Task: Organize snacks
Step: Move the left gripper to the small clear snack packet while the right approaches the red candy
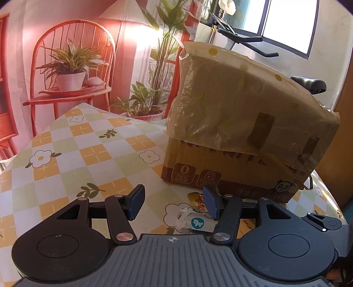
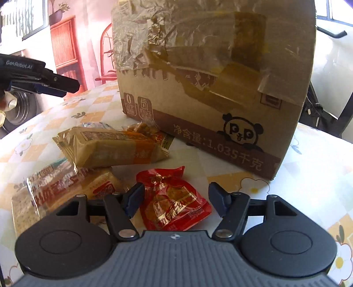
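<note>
A taped cardboard box [image 1: 242, 123] stands on the checked tablecloth [image 1: 83, 154]; it also fills the right wrist view [image 2: 209, 77]. My left gripper [image 1: 174, 203] is open above the cloth, with a white snack packet [image 1: 194, 223] and a yellow one [image 1: 195, 197] by its right finger. My right gripper [image 2: 176, 198] is open, its fingers either side of a red snack packet [image 2: 174, 198] lying on the table. A tan wrapped cake [image 2: 114, 148] and a clear cracker pack [image 2: 61, 187] lie to the left. The left gripper shows at the far left of the right wrist view [image 2: 42, 79].
A small orange snack [image 2: 143, 128] lies against the box's base. Beyond the table are a red chair with a potted plant [image 1: 70, 72], a floor lamp [image 1: 123, 13] and an exercise bike [image 1: 308, 84].
</note>
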Action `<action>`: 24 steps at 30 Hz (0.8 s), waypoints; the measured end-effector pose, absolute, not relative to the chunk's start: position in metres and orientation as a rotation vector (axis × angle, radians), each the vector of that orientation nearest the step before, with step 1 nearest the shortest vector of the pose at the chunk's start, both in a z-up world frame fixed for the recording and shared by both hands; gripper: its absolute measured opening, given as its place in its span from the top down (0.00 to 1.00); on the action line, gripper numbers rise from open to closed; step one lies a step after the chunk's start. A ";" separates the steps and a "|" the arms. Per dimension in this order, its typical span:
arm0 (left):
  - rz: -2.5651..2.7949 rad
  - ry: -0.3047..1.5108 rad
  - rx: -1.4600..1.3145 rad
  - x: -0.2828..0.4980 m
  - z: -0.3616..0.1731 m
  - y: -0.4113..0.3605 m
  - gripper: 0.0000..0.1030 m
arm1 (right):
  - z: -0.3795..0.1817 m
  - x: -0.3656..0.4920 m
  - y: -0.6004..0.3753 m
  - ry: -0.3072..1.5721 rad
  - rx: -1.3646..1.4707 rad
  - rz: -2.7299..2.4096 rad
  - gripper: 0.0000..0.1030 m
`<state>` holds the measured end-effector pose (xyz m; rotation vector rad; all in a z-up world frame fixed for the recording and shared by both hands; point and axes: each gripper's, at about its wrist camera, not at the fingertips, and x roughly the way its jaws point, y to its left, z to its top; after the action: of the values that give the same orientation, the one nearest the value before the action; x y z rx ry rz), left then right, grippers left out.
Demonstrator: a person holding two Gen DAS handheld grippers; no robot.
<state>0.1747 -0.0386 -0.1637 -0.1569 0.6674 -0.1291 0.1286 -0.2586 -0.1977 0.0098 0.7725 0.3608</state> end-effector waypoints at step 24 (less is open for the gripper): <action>-0.153 0.747 -0.167 0.166 -0.183 -0.047 0.42 | -0.193 0.112 -0.260 0.681 0.003 0.408 0.79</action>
<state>0.1661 -0.0471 -0.1833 -0.1668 0.7469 -0.1530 0.1116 -0.2603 -0.1930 0.0031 0.6810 0.4078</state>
